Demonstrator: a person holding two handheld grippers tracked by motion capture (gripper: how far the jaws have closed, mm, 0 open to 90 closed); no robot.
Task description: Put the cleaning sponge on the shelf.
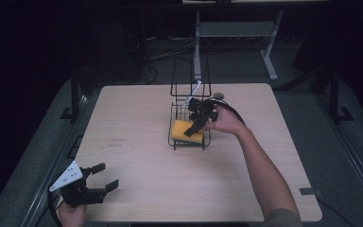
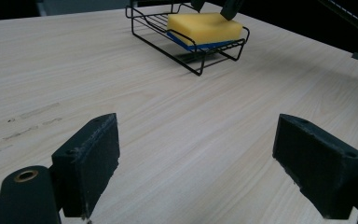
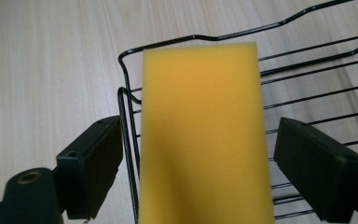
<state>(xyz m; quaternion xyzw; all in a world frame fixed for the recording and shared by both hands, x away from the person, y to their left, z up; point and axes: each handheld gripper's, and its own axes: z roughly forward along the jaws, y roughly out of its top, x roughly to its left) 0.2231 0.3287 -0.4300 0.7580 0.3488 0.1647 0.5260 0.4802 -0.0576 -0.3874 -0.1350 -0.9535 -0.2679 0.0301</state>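
Note:
A yellow sponge [image 1: 182, 127] with a blue underside lies flat in the low tray of a black wire rack [image 1: 190, 75] at the table's middle. My right gripper [image 1: 194, 127] hangs over it, open, one jaw on each side of the sponge [image 3: 200, 93] with a gap at both sides. In the right gripper view the rack's rim [image 3: 158, 45] runs just past the sponge's far end. My left gripper [image 1: 108, 175] is open at the near left corner, over bare wood. The left gripper [image 2: 198, 140] view shows the sponge [image 2: 205, 27] in the rack [image 2: 165, 53] far ahead.
The light wooden table [image 1: 137, 109] has faint marks at its left. A white stick-like item [image 1: 194, 90] leans in the rack's tall back part, and a small dark round object [image 1: 219, 96] lies just behind it. A grey desk frame [image 1: 269, 56] stands beyond the table.

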